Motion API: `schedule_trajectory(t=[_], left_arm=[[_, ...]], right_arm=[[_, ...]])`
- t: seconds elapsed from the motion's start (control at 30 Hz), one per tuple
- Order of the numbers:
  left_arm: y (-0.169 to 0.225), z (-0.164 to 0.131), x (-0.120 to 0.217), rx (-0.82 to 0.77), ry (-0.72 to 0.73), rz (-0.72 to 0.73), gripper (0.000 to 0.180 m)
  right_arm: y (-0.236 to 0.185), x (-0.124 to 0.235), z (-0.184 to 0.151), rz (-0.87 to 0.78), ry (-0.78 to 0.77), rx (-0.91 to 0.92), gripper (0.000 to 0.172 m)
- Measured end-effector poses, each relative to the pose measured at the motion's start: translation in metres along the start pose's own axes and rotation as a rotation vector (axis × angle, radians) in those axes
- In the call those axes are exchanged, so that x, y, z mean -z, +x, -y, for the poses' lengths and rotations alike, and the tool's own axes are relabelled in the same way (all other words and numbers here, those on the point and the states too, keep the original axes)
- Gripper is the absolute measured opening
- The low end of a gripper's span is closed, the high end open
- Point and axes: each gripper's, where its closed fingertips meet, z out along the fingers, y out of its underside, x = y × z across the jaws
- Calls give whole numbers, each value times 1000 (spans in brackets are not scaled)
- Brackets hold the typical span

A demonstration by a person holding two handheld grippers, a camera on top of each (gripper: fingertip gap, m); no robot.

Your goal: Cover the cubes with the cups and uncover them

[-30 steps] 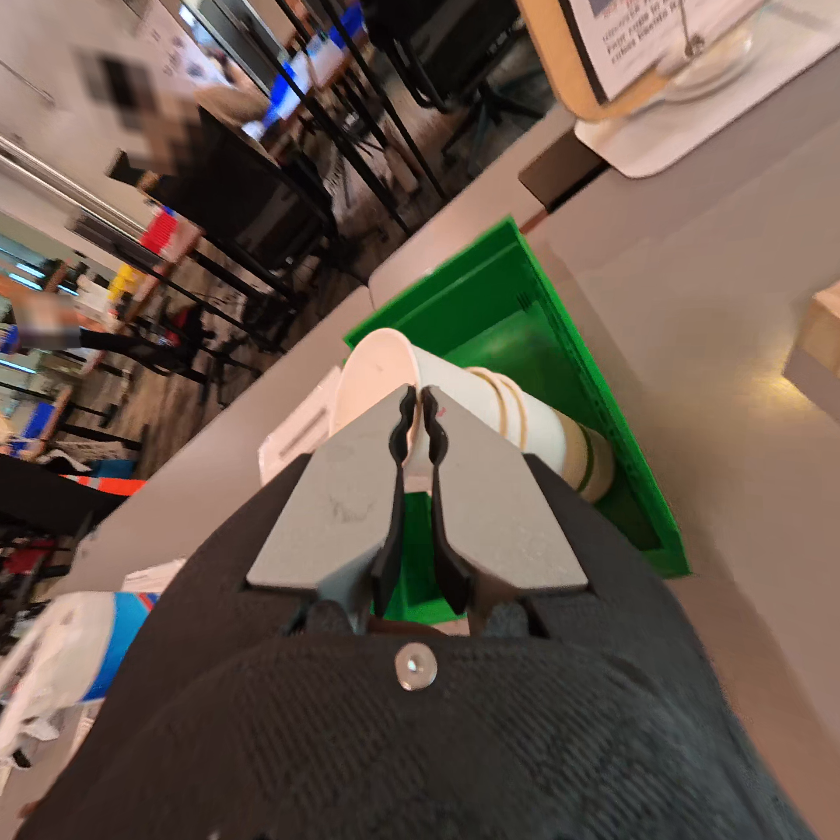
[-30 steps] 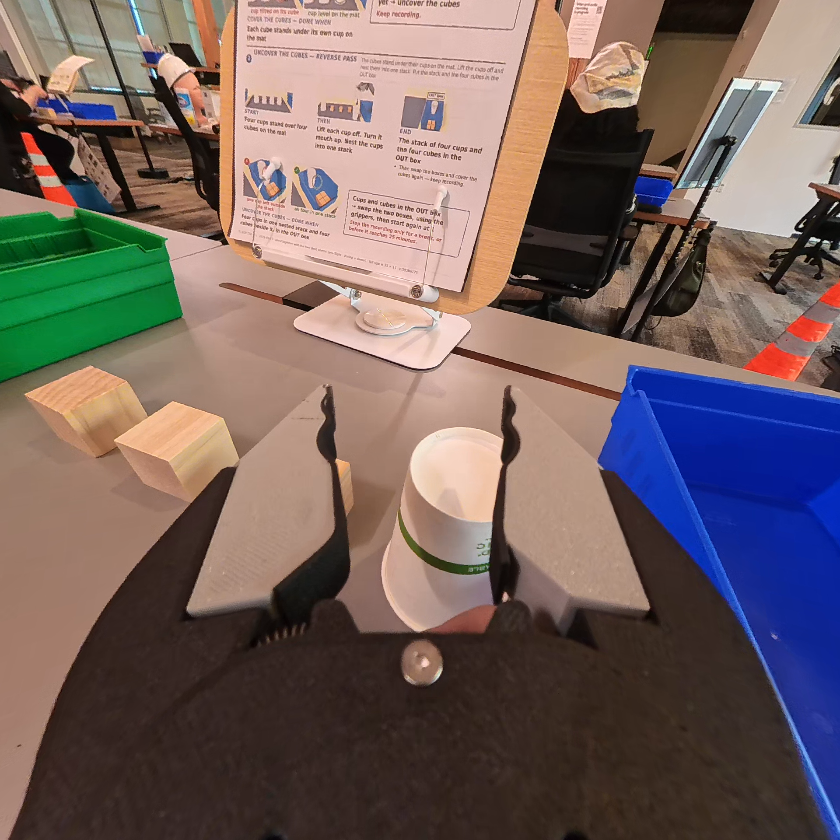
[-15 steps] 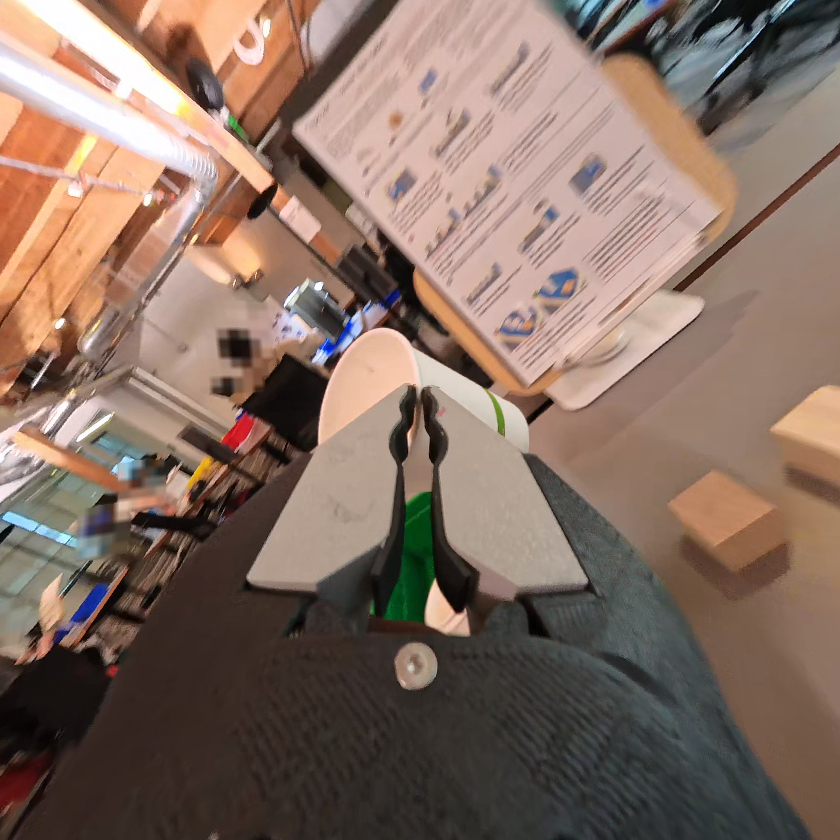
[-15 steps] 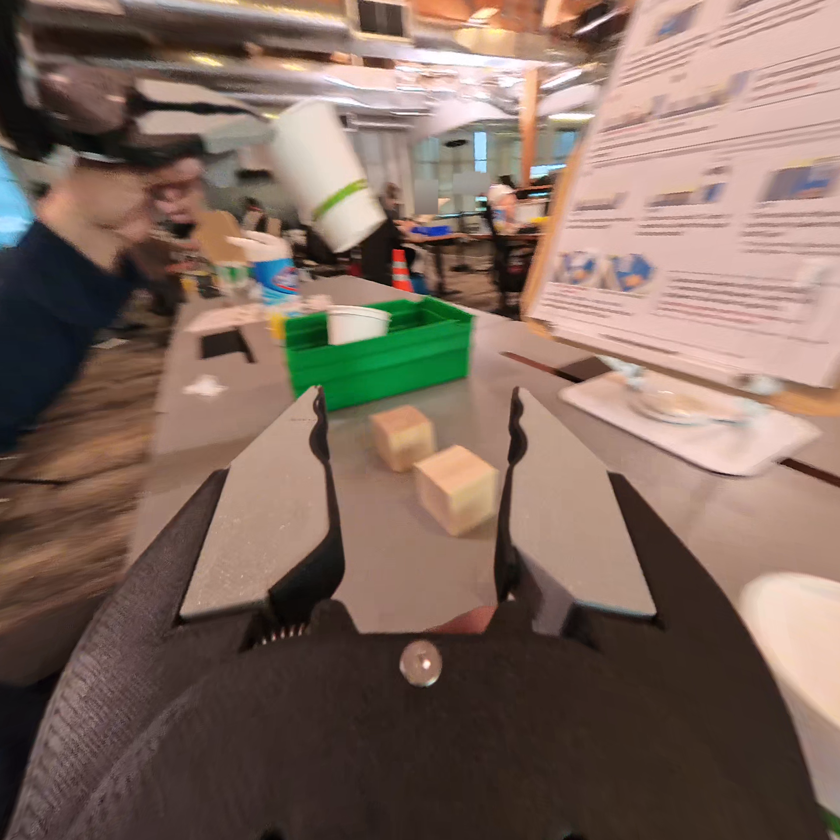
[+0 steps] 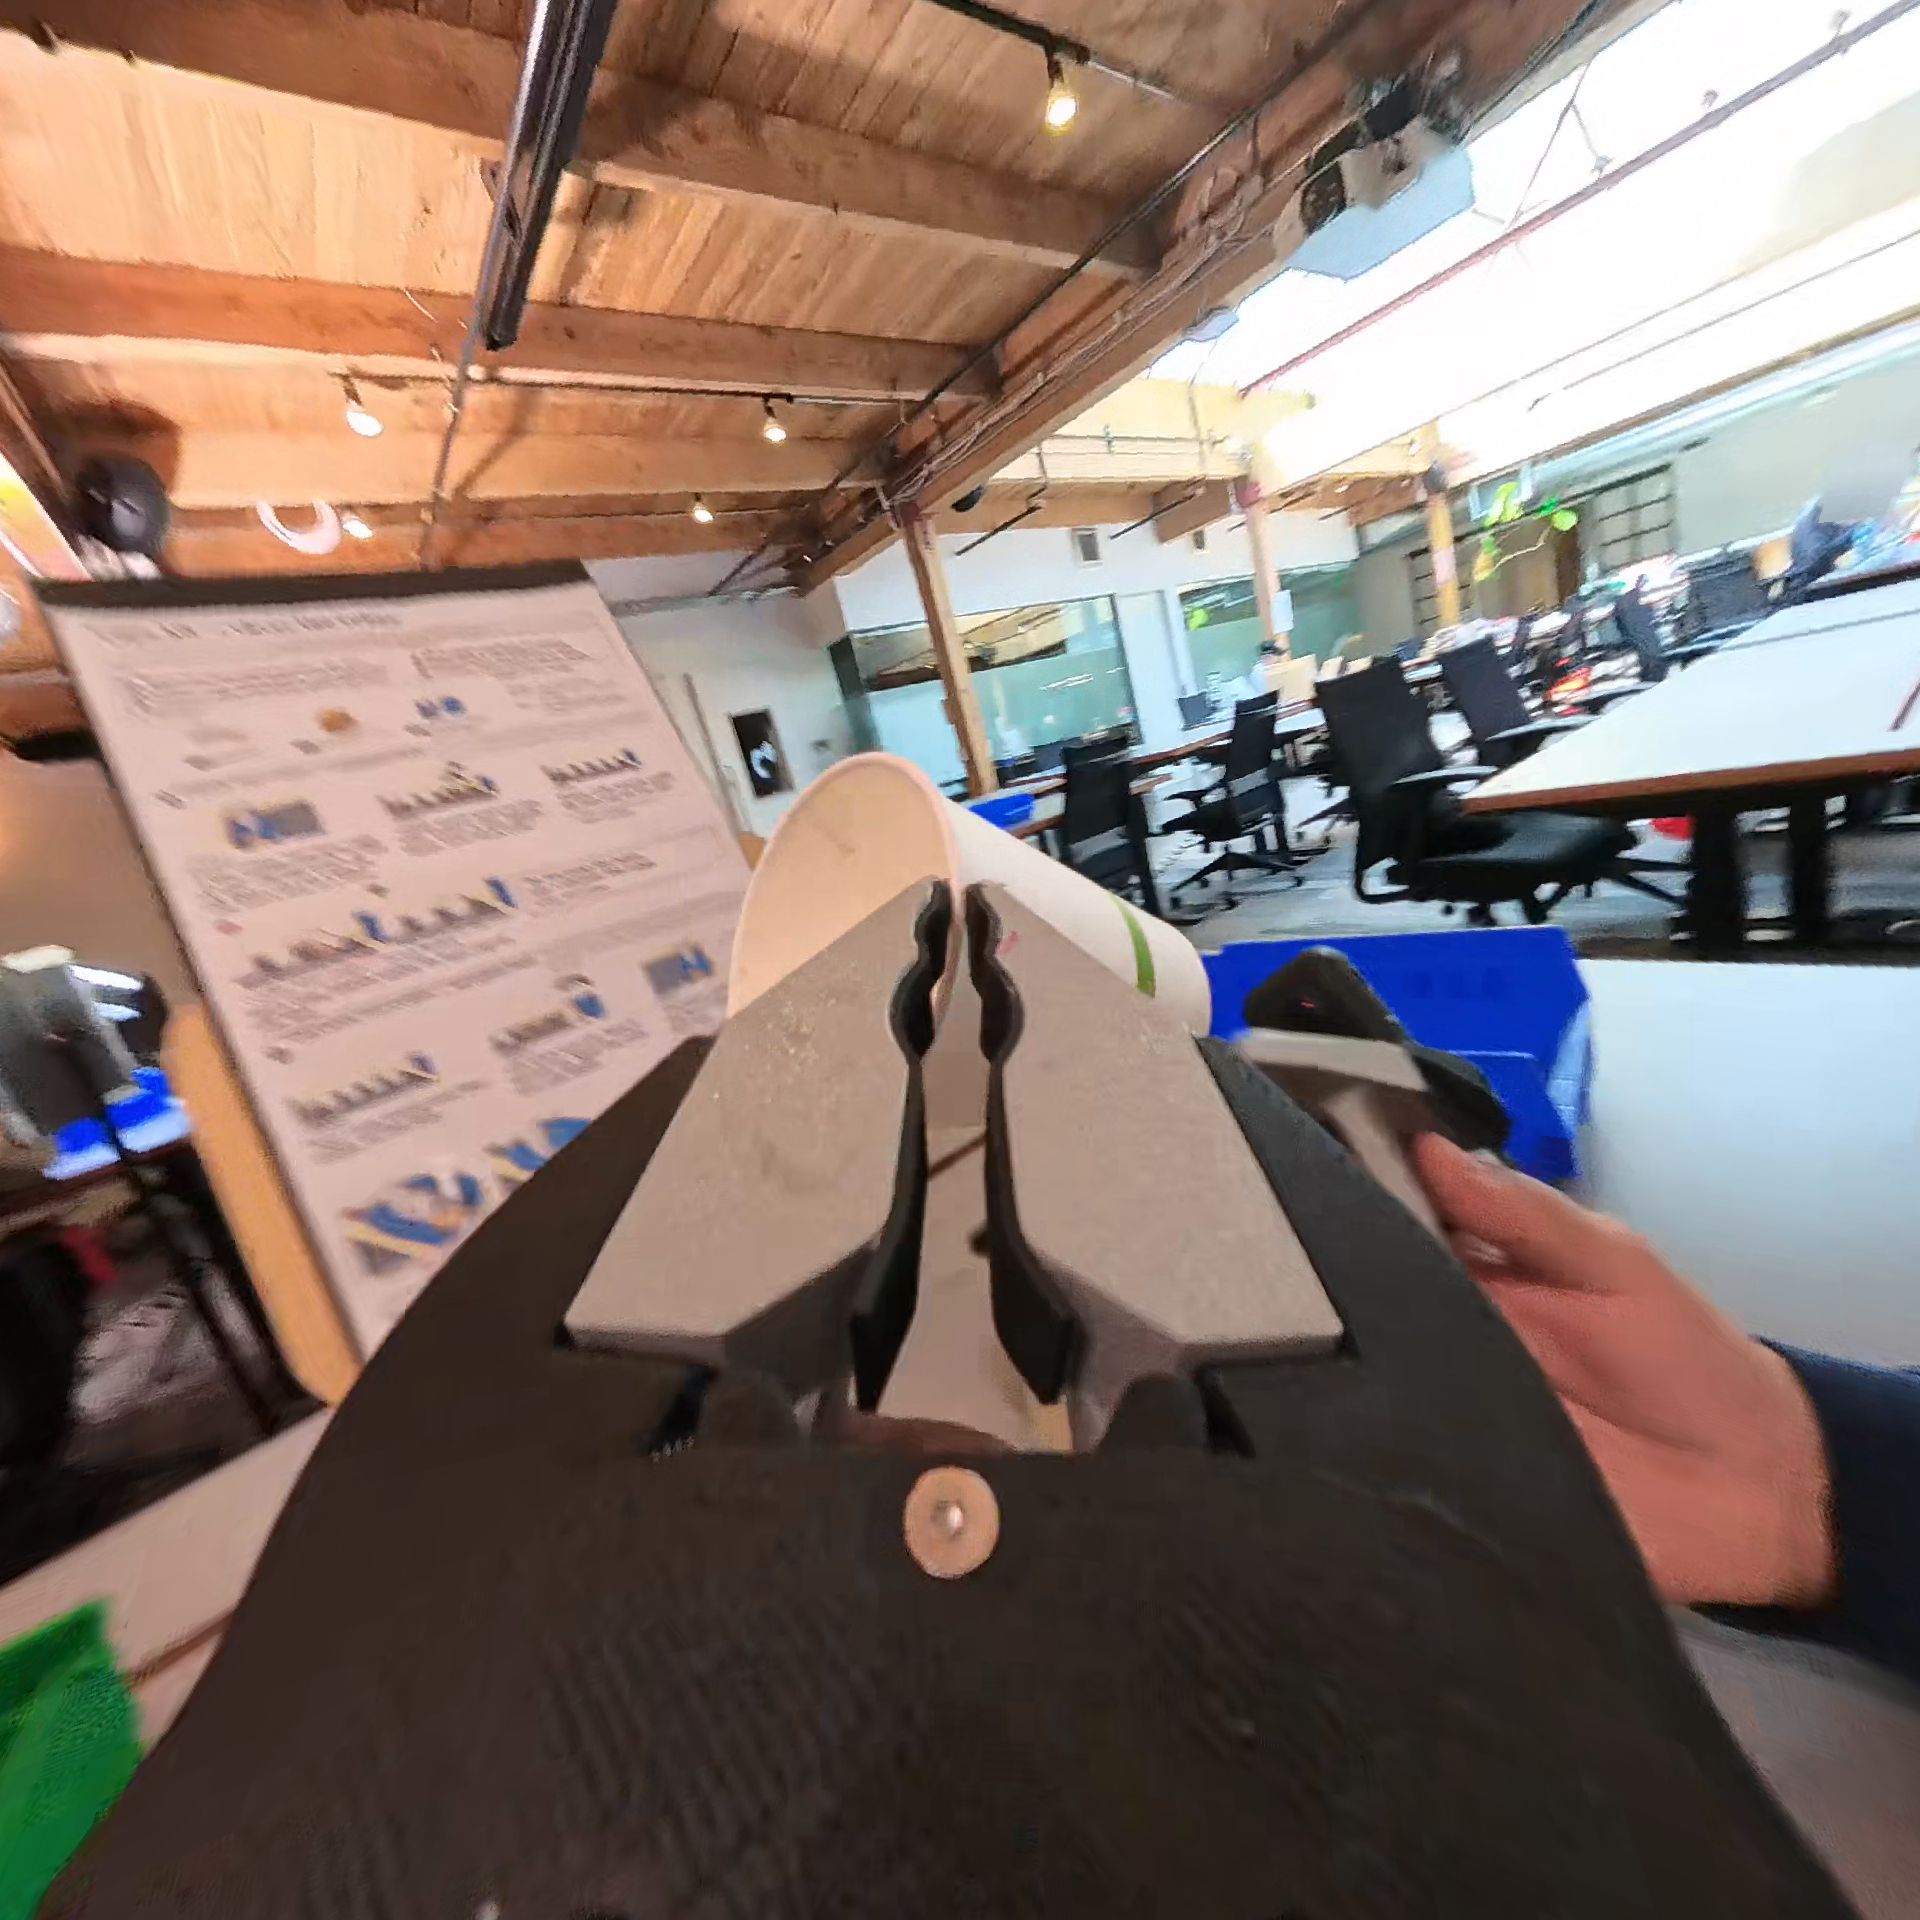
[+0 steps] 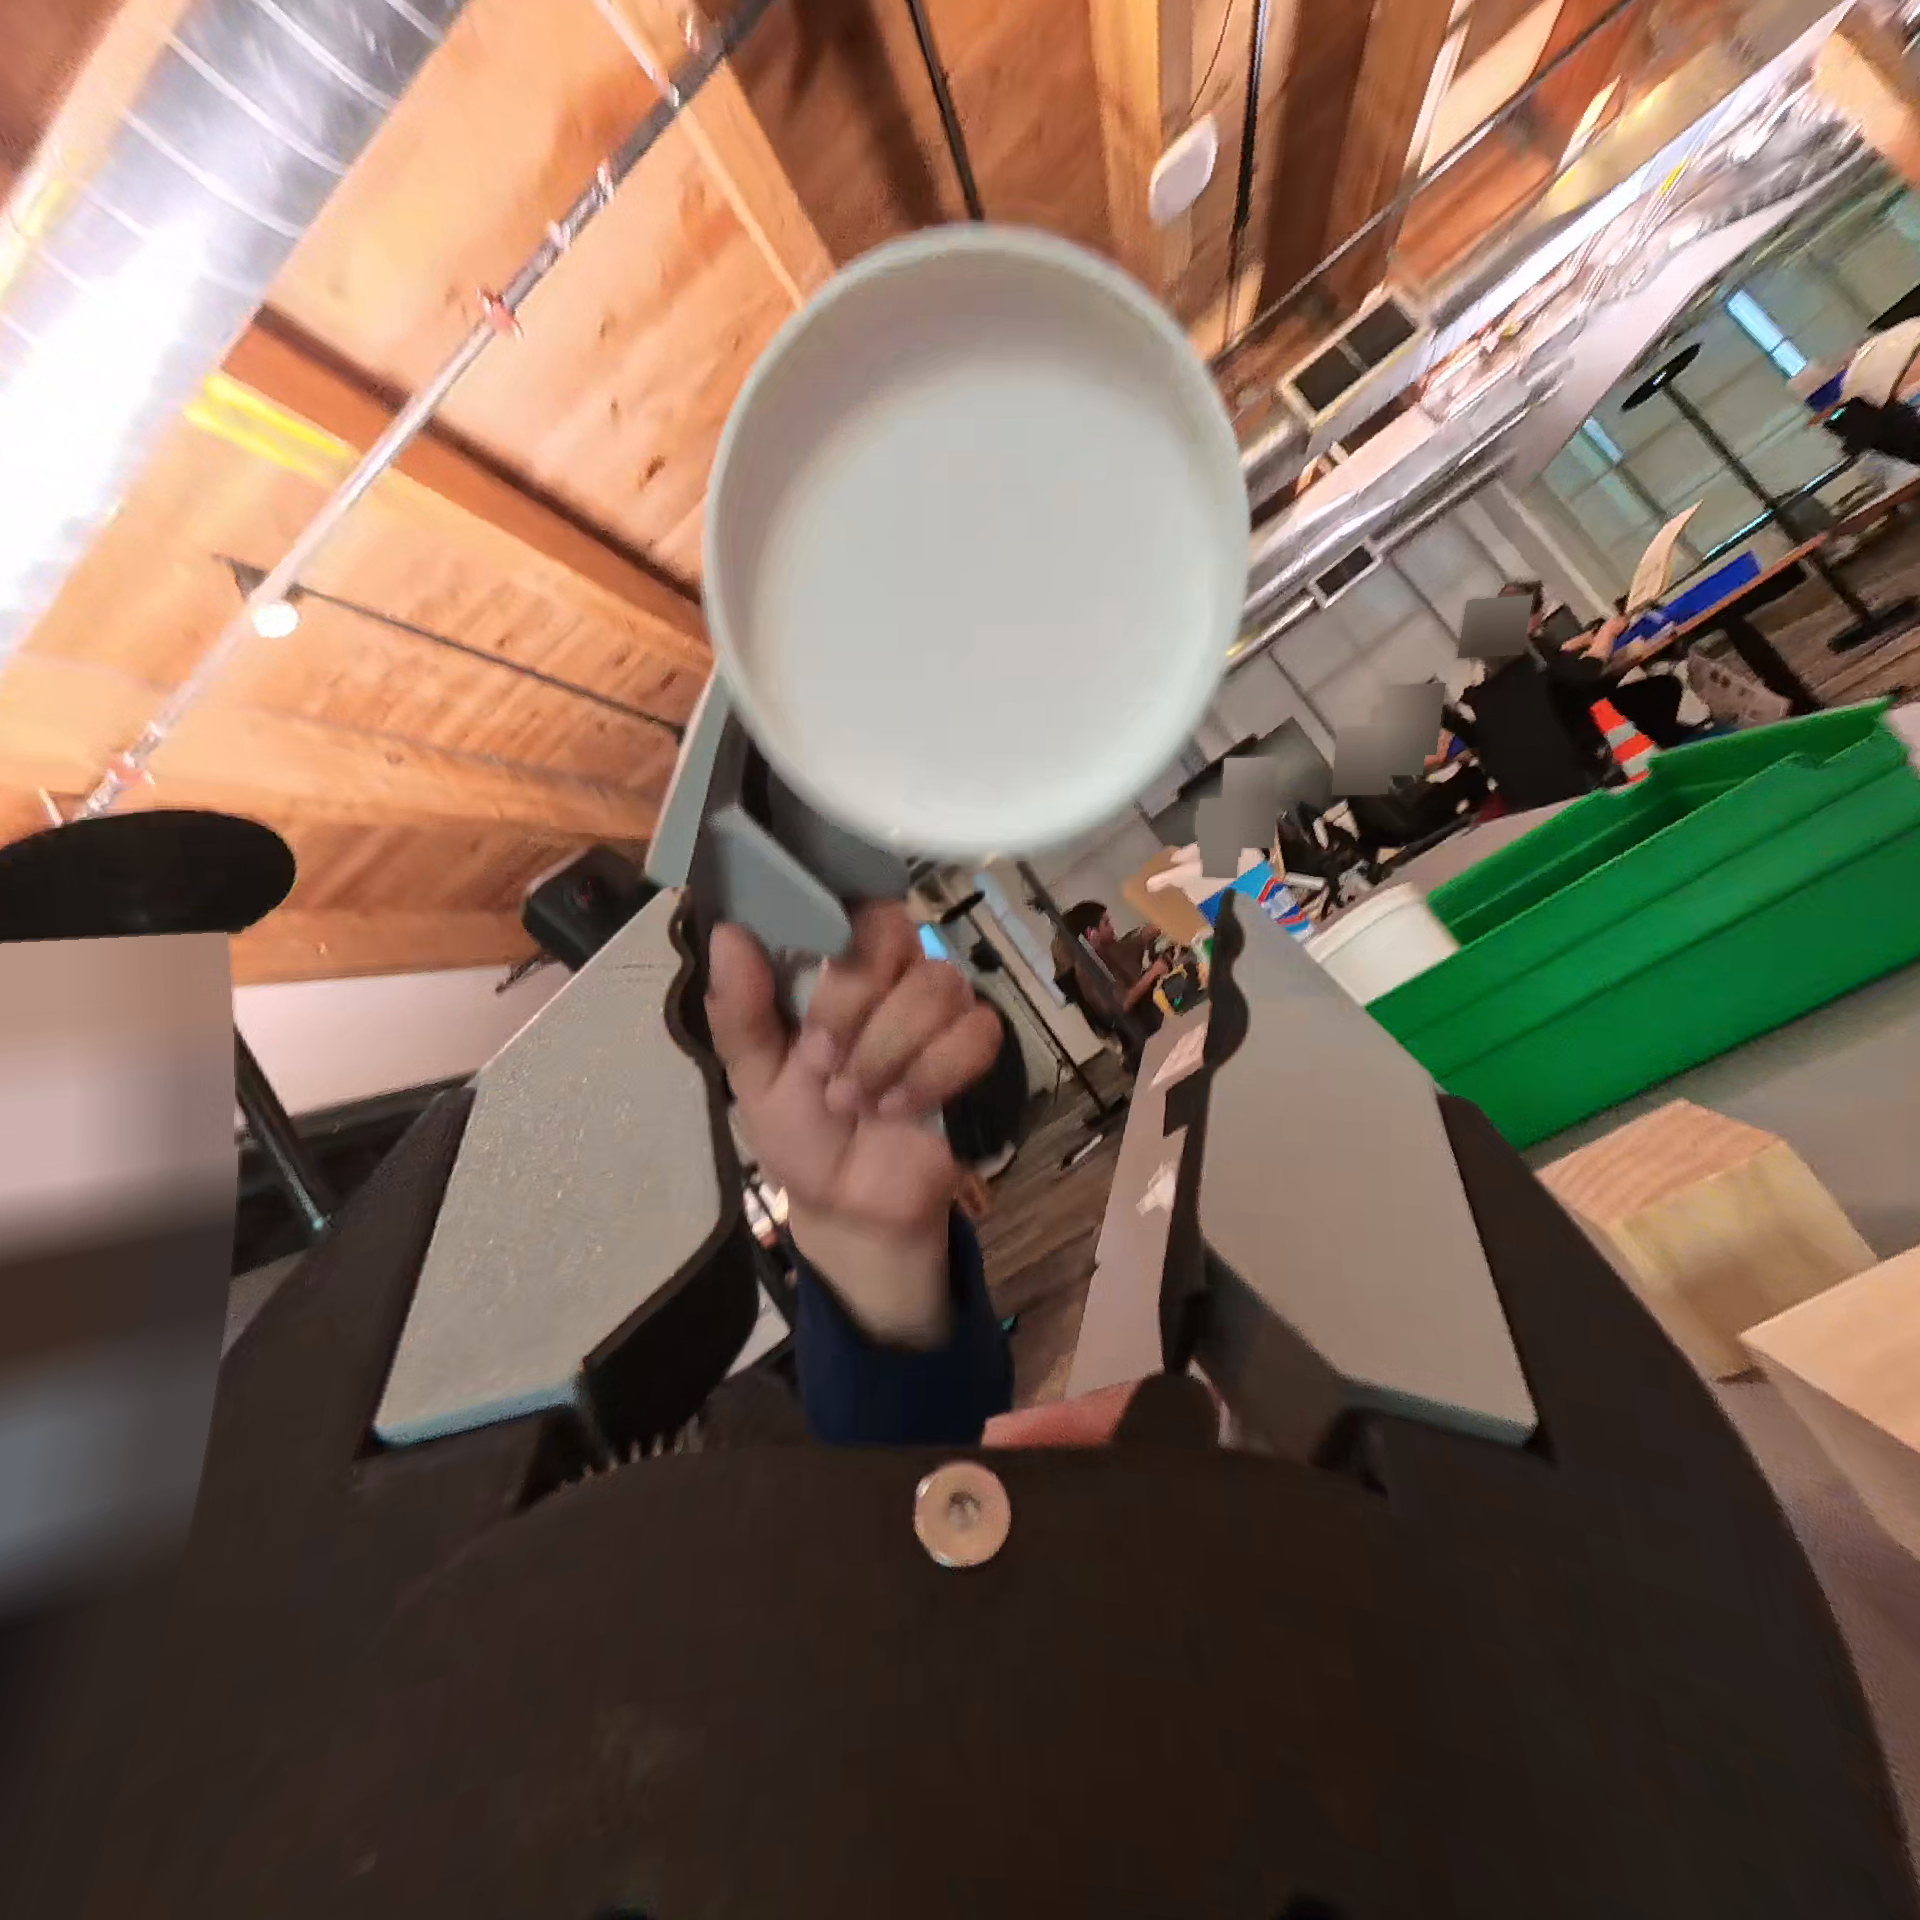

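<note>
Left tool (image 5: 958, 925) pinched nearly closed on the wall of a white paper cup with a green band (image 5: 1060, 894), one finger inside the rim and one outside, pads pressing the paper; the cup is held up in the air, tilted, mouth facing the left wrist camera and base pointing away to the right. In the right wrist view the same cup (image 6: 977, 540) appears high against the wooden ceiling, its round white base facing the camera, with the person's left hand (image 6: 862, 1081) gripping the handle below it. Right tool (image 6: 951, 977) spread wide with nothing between its fingers, only the far-off hand and cup seen through the gap. In the left wrist view the right tool (image 5: 1340, 1049) shows blurred beside the cup, held by the person's right hand (image 5: 1621, 1382), in front of a blue plastic bin (image 5: 1475, 987). Pale wooden cubes (image 6: 1704, 1226) sit on the grey counter (image 6: 1829, 1091) at the right edge, uncovered, near a green plastic bin (image 6: 1662, 977); a second white cup (image 6: 1382, 935) shows at the bin's near end, whether inside it or beside it cannot be told. Printed instruction board on a wooden stand (image 5: 395, 914) at left of the cup
</note>
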Motion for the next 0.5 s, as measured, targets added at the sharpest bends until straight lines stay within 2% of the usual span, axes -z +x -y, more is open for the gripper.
schedule_trajectory(t=[0.13, 0.27, 0.5], left_arm=[[25, -35, -3, 85, -32, -40, 1], [48, -62, 4, 155, -94, -128, 0], [77, -104, 16, 132, -214, -229, 1]], right_arm=[[9, 16, 28, -74, 137, 23, 95], [14, 35, 54, -116, 258, 24, 85], [15, 36, 54, -133, 250, 68, 87]])
